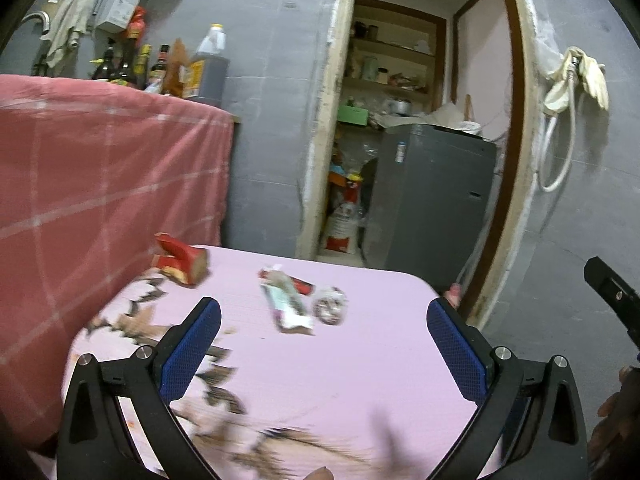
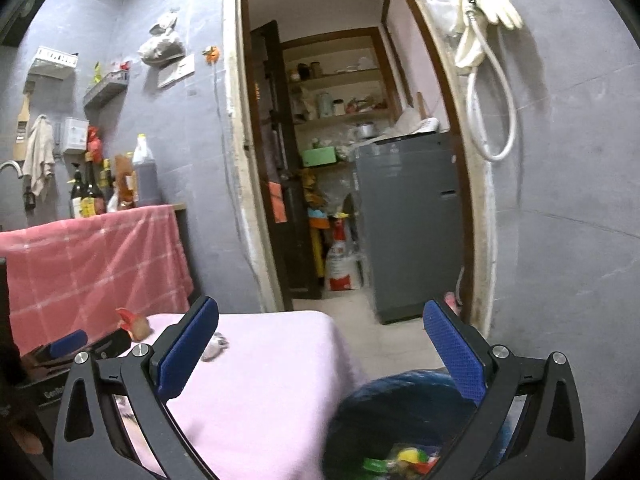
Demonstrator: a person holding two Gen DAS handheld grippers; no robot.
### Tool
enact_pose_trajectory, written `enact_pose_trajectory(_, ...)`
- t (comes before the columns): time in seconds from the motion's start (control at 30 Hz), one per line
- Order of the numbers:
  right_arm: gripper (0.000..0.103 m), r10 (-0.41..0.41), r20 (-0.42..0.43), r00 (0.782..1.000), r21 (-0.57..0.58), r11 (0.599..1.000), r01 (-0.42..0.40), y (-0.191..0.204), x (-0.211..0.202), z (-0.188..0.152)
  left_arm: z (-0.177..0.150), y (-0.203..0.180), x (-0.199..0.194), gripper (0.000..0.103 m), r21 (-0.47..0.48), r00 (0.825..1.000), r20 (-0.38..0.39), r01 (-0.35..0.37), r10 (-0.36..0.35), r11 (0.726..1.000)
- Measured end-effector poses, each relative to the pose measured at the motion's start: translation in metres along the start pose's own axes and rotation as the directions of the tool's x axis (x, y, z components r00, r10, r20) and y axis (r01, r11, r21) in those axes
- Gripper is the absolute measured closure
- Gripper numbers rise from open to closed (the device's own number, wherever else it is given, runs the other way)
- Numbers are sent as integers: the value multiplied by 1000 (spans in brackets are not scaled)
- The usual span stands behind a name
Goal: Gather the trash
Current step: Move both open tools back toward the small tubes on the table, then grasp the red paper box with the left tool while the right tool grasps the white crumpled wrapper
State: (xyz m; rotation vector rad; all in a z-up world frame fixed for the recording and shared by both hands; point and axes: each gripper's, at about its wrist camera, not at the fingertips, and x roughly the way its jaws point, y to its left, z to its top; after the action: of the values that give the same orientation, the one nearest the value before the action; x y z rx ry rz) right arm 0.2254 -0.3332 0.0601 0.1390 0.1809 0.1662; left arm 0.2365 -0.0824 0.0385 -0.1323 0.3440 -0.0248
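Three pieces of trash lie on the pink table [image 1: 360,360]: a red carton [image 1: 182,260] at the far left, a flattened wrapper [image 1: 286,300] mid-table, a crumpled clear ball [image 1: 330,304] touching its right side. My left gripper [image 1: 324,344] hangs above the near edge, jaws wide, nothing between. My right gripper [image 2: 320,344] likewise gapes empty, above the blue bin bag [image 2: 400,420] just right of the table.

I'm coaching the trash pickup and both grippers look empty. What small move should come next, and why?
Probably ease the left gripper forward and down to the flattened tube wrapper on the pink cloth. Its jaws are wide open with nothing between them, that wrapper lies straight ahead, and the lined bin sits beside the table under the right gripper.
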Motion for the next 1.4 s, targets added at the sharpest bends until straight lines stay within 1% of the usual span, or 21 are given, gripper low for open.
enact_pose_trajectory(0.23, 0, 56, -13, 998, -16, 998, -56, 38, 25, 2, 4, 51, 3, 2, -8, 996, -5, -87, 87, 996)
enact_pose_trajectory(0.47, 0, 98, -58, 993, -54, 993, -101, 70, 54, -6, 6, 97, 13, 2, -2, 987, -20, -156, 156, 988)
enact_pose_trajectory(0.63, 0, 104, -105, 989, -82, 990, -113, 92, 75, -12, 9, 124, 28, 2, 10, 982, -46, -181, 181, 983)
enact_pose_trajectory(0.87, 0, 97, -197, 976, -127, 984, -123, 114, 109, -21, 15, 151, 57, 2, 28, 977, -111, -181, 183, 983)
enact_pose_trajectory(1.03, 0, 88, -274, 958, -143, 981, -131, 126, 136, -32, 19, 167, 83, 2, 20, 971, -170, -169, 170, 985)
enact_pose_trajectory(1.2, 0, 68, -354, 933, -134, 983, -122, 133, 163, -38, 23, 185, 108, 2, -16, 960, -241, -152, 143, 988)
enact_pose_trajectory(1.33, 5, 44, -435, 899, -112, 988, -103, 134, 185, -46, 24, 190, 124, 2, 3, 950, -285, -134, 129, 991)
enact_pose_trajectory(1.37, 9, 40, -469, 882, -101, 990, -99, 134, 191, -49, 25, 190, 127, 2, 10, 948, -292, -129, 126, 992)
enact_pose_trajectory(1.4, 15, 43, -489, 871, -91, 991, -100, 133, 195, -50, 24, 190, 130, 2, 16, 947, -298, -122, 121, 992)
